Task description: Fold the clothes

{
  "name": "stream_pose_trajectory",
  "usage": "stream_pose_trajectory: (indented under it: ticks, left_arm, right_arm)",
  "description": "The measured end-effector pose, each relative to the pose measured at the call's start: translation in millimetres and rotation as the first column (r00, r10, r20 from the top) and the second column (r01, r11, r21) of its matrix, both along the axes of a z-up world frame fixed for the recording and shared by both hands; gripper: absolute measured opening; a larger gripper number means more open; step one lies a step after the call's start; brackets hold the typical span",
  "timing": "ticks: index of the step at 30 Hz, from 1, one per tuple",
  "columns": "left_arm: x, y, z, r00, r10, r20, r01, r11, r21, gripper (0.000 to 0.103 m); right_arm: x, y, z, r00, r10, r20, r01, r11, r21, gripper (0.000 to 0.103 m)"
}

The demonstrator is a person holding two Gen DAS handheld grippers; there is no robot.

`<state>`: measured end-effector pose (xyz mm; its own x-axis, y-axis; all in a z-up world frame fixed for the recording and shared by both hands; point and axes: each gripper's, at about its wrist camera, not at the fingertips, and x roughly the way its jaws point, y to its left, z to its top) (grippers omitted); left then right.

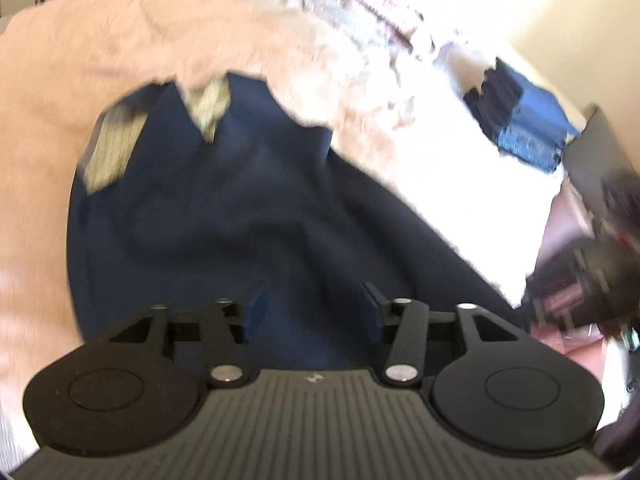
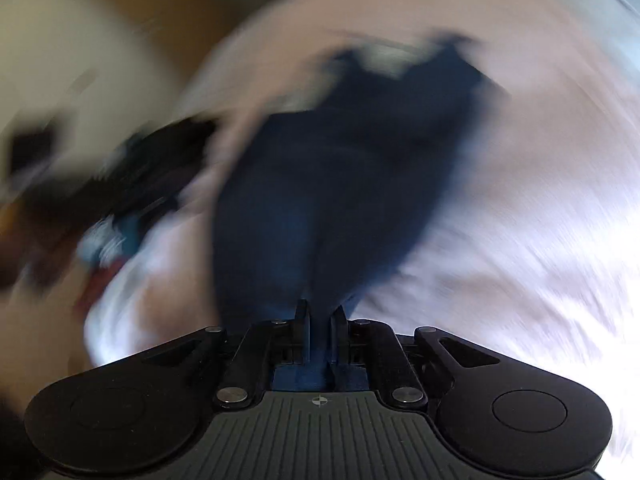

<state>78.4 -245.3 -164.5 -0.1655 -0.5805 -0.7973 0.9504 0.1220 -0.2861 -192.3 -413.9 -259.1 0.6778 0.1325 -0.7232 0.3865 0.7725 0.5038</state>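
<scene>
A navy garment (image 1: 240,208) with grey patches (image 1: 114,152) at its far end lies spread on a pink blanket (image 1: 120,40). My left gripper (image 1: 313,312) hovers over its near part, open, the blue pads well apart and not pressing the cloth. In the right wrist view the same navy garment (image 2: 340,180) runs away from my right gripper (image 2: 321,314), which is shut on a pinch of the fabric between its narrow fingers. This view is heavily blurred.
A stack of folded blue and dark clothes (image 1: 524,120) sits at the right on the bright bedding. Crumpled light fabric (image 1: 332,4) lies at the far side. Dark blurred shapes show at the right edge (image 1: 596,272) and at the left (image 2: 132,184).
</scene>
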Motion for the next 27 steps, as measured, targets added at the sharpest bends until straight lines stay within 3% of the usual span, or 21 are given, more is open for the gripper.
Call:
stream_pose_trajectory:
  ticks: [3,6,10,14,16,18,19,22,24,27]
  left_arm:
    - [2,-54,0,0.996,-0.060,0.059,0.060,0.998,0.011,0.061]
    - [-5,-115,-10,0.986,-0.122,0.116,0.120,0.993,0.025,0.061]
    - [-22,-207,-45,0.963,-0.191,0.189,0.177,0.980,0.088,0.061]
    - [-30,-290,-92,0.960,-0.228,0.160,0.196,0.962,0.191,0.061]
    - [-37,-326,-115,0.954,-0.270,0.133,0.229,0.938,0.259,0.061]
    - [-55,-346,-132,0.916,-0.387,0.101,0.335,0.880,0.336,0.061]
    - [-65,-350,-142,0.890,-0.443,0.107,0.369,0.839,0.401,0.060]
    - [-81,-347,-170,0.849,-0.524,0.067,0.417,0.743,0.523,0.040]
    - [-79,-343,-176,0.861,-0.506,0.057,0.408,0.753,0.516,0.003]
    - [-61,-339,-156,0.896,-0.443,0.018,0.398,0.822,0.407,0.000]
  right_arm:
    - [16,20,10,0.996,0.087,0.014,-0.087,0.996,0.009,0.007]
    - [14,20,-3,0.997,0.073,-0.008,-0.073,0.997,0.033,0.007]
    - [9,9,-14,0.999,0.050,-0.004,-0.049,0.994,0.095,0.007]
    - [-10,-7,-18,0.996,0.091,0.012,-0.092,0.985,0.148,0.007]
    - [-19,-15,-26,0.998,0.059,0.026,-0.063,0.974,0.218,0.007]
    - [-29,-25,-35,0.999,0.026,0.028,-0.033,0.961,0.274,0.007]
    - [-33,-30,-39,1.000,0.014,0.027,-0.021,0.956,0.291,0.007]
    - [-43,-45,-48,0.999,-0.037,0.030,0.024,0.938,0.347,0.007]
    - [-46,-53,-49,0.998,-0.056,0.035,0.039,0.929,0.369,0.007]
    - [-55,-65,-44,0.996,-0.084,0.036,0.065,0.927,0.369,0.007]
